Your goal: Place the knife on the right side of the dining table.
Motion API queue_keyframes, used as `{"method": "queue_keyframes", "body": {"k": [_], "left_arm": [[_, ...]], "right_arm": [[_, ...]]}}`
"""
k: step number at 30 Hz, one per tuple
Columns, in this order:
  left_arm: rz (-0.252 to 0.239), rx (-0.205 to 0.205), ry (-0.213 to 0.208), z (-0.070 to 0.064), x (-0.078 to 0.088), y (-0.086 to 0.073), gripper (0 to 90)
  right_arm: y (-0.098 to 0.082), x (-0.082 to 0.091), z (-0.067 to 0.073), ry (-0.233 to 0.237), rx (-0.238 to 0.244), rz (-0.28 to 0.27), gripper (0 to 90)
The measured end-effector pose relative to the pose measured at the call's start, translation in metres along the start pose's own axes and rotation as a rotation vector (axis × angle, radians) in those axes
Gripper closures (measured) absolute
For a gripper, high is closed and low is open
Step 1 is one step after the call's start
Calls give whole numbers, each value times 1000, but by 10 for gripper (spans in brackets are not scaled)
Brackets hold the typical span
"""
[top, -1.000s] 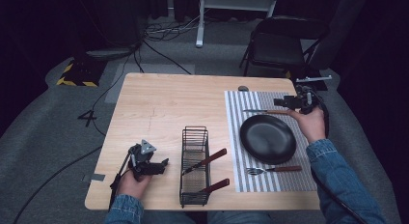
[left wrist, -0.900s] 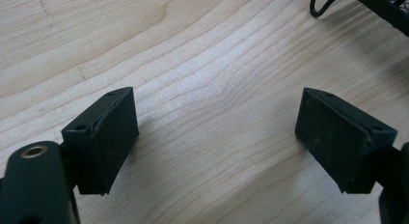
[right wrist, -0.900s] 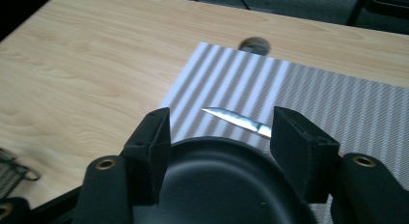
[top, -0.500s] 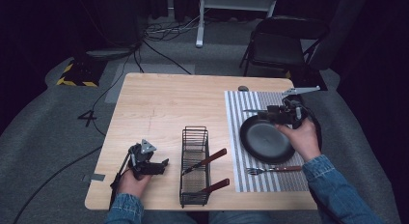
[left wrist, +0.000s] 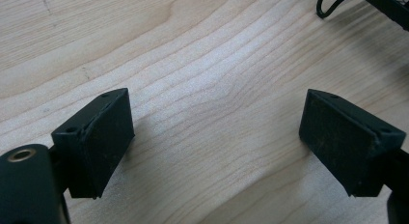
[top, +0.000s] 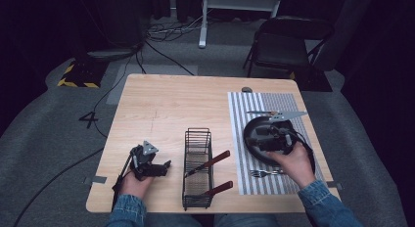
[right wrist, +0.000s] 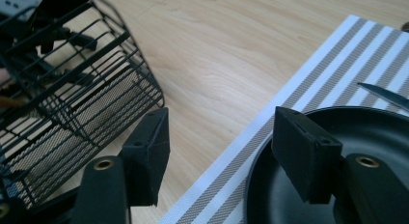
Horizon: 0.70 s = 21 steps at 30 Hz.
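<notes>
The black plate point(top: 266, 139) is lying flat on the striped mat point(top: 240, 139), round, dark and bare. Since a second ago the right gripper point(top: 259, 140) has been travelling from the mat's far corner to above it, jaws opening slightly with nothing between them. The left gripper point(top: 165, 166) is resting open, unmoved.

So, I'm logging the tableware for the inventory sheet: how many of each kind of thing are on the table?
Black plate: 1
Fork: 1
Knife: 1
Red-handled utensils in the wire basket, one and another: 2
Wire basket: 1
Striped placemat: 1
Total: 7
</notes>
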State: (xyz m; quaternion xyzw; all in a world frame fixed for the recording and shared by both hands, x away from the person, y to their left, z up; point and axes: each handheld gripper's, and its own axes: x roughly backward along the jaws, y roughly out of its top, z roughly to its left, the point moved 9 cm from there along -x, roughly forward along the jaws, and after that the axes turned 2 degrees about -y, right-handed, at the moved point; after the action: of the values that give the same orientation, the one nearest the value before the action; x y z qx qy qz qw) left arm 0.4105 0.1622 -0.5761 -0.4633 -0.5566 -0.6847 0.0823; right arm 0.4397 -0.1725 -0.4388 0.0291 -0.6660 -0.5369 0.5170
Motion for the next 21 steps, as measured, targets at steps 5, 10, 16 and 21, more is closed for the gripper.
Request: {"method": "queue_keyframes", "body": {"k": [5,10,16,21], "left_arm": [[-1,7,4,0,0,-1,122],[4,11,10,-1,1,-1,111],[2,11,11,-1,1,-1,111],[5,12,9,-1,1,-1,111]], "right_arm": [[-10,-14,18,24,35,6,383],[-29,-32,35,51,57,31,381],[-58,-54,63,99,89,51,380],[-83,-71,86,129,136,52,380]]}}
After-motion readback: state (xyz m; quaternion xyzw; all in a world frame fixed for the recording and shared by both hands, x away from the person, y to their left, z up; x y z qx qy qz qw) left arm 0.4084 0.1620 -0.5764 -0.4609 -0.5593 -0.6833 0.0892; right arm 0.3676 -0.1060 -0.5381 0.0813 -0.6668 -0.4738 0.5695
